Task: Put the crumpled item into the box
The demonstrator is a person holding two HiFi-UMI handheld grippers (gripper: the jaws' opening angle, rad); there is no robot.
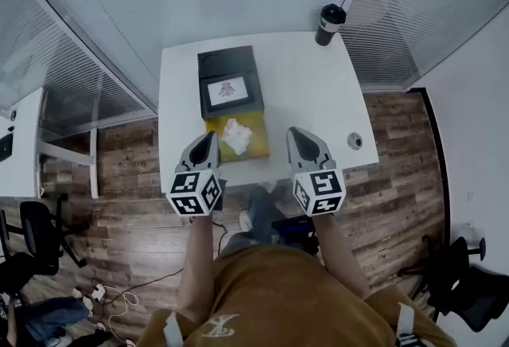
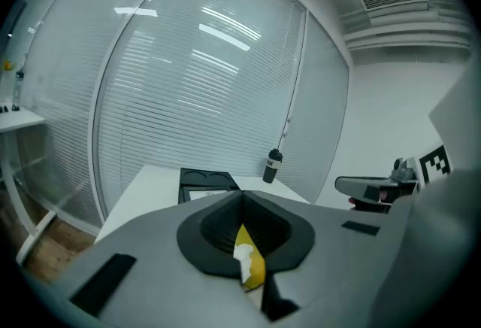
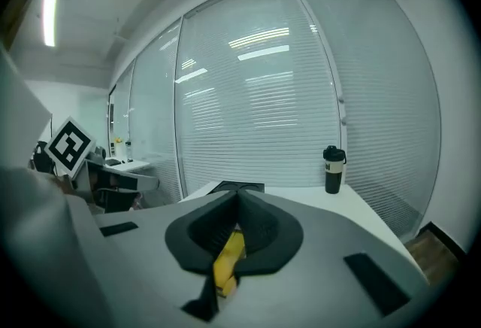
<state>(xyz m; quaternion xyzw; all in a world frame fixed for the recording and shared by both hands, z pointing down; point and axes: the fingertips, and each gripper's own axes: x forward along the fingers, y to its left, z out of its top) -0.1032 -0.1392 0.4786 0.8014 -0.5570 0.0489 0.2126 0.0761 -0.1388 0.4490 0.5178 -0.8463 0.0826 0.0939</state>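
The left gripper [image 1: 210,138] hangs over the near edge of the white table [image 1: 302,91] with its jaws together and nothing clamped between them. Just right of it, the open yellow box [image 1: 257,119] lies with its black lid [image 1: 229,81] folded back behind it, and the crumpled white item [image 1: 237,136] sits inside the box. Farther right, the right gripper [image 1: 297,134] is likewise closed and empty, well short of the black tumbler [image 1: 329,24] at the table's far corner.
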